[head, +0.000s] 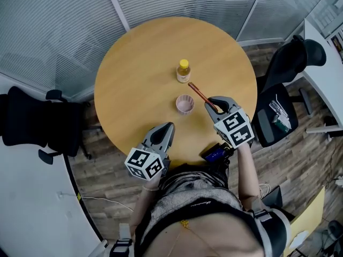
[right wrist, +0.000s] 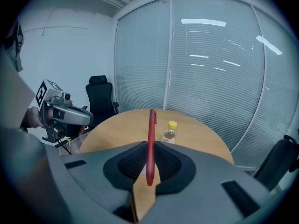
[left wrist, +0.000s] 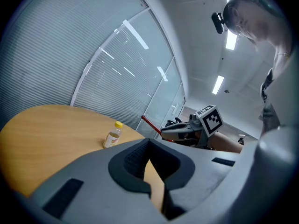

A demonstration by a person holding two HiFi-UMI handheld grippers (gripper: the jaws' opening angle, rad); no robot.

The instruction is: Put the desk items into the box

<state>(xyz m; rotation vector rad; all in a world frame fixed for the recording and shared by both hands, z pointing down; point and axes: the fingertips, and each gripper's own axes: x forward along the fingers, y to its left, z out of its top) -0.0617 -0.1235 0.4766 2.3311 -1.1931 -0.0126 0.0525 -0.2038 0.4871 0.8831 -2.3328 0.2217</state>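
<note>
a pink cup stood toward the near edge of the worktop, contents unclear (the bottle beyond held yellowish liquid). the right gripper pinched a red pen; the left gripper was closed, empty.

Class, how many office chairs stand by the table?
2. One black chair at the table's left in the head view; the second chair at its right. Others may be hidden.

an office meeting room: a round wooden table stands by glass partition walls lined with slatted blinds, black swivel chairs beside it, a white desk to one side, wood-look flooring, and strip lights on the ceiling.
</note>
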